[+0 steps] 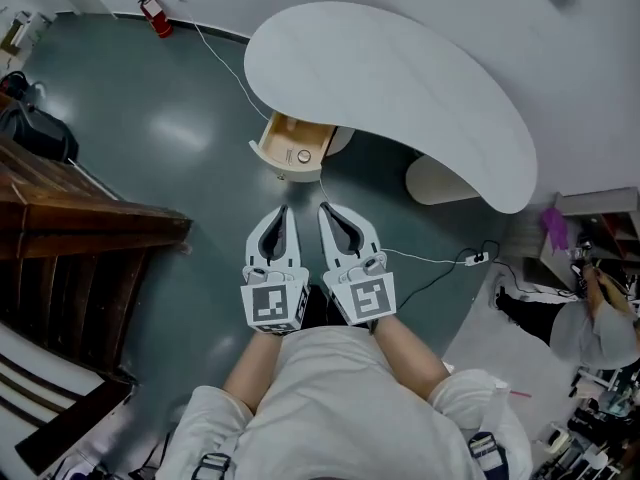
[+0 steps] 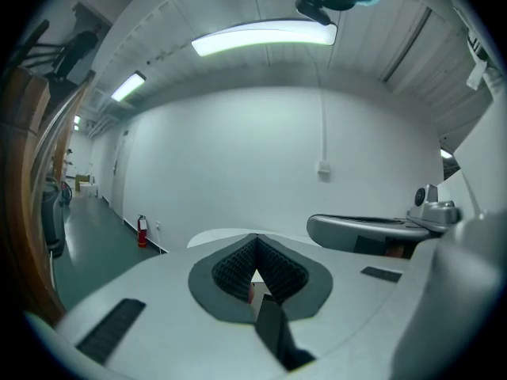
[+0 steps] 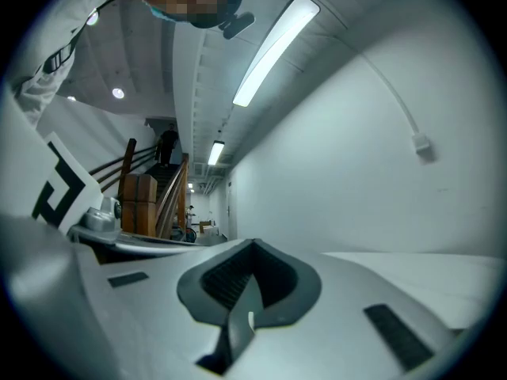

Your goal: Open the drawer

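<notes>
Since both claws sit side by side low in the head view, just ahead of the person's forearms, read them first. Left claw (image 1: 281, 214): jaws together, tips meeting, nothing between them. Right claw (image 1: 328, 211): same, jaws closed on each other, empty. Both point toward 12 o'clock, close to each other but apart, and each gripper view shows the ribbed pads pressed shut with only wall and ceiling lights beyond.

Drawer (image 1: 290, 146): at 12 o'clock from the claws, well apart from both, under the left end of the curved white desk (image 1: 400, 78). It stands pulled out, its wooden inside showing, with a small round thing (image 1: 304, 156) in it; cannot tell what that is.

Green floor (image 1: 150, 128) all around. A thin white cable (image 1: 225, 68) runs from 11 o'clock to the drawer unit. Red extinguisher (image 1: 152, 14) far off at 11 o'clock by the wall. Dark wooden stairs (image 1: 70, 238) at 9 o'clock. Power strip (image 1: 478, 258) at 3 o'clock of the right claw, on the floor.
</notes>
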Available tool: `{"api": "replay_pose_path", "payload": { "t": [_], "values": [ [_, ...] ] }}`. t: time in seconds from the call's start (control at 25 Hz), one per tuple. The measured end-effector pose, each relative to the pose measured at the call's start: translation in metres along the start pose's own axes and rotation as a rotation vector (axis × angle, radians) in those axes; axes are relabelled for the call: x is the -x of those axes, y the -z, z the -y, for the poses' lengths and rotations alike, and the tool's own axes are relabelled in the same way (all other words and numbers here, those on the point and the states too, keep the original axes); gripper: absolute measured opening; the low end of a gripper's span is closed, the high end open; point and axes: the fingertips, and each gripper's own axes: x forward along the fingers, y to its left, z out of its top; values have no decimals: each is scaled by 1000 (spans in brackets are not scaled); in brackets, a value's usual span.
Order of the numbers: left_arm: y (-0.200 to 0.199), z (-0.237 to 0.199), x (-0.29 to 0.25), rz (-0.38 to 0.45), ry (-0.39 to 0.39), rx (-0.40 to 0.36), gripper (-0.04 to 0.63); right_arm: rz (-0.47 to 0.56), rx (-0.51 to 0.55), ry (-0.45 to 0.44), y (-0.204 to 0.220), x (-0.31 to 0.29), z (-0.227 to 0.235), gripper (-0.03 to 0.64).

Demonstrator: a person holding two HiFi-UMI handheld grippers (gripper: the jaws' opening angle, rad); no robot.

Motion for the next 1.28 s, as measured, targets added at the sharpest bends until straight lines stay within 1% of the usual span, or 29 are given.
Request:
{"api": "replay_pose_path", "payload": {
  "t": [0.12, 0.2, 0.4, 0.48, 0.6, 0.76, 0.92, 1.08, 1.28],
  "values": [
    [-2, 18, 0, -18, 14, -16, 2, -1, -11, -5, -6, 12, 10, 12],
    [-3, 28, 3, -22, 10, -21, 2, -9, -15, -3, -10, 21, 19, 12],
    [-10, 51, 8, 18, -33, -10, 2, 3, 30, -26, -16, 40, 35, 12],
    [-11, 61, 8, 19, -34, -5, 2, 4, 33, -37, -19, 47, 36, 12],
    [-15, 73, 11, 27, -33, -18, 2, 7, 34, -52, -24, 56, 37, 12],
    [-19, 83, 12, 36, -46, -32, 2, 19, 26, -73, -28, 61, 42, 12],
    [-19, 93, 17, 37, -41, -39, 2, 35, 35, -87, -32, 66, 42, 12],
    [-19, 90, 16, 30, -48, -39, 3, 28, 35, -96, -31, 64, 43, 12],
    [-25, 88, 16, 42, -51, -54, 3, 33, 38, -106, -33, 60, 41, 12]
  ]
}}
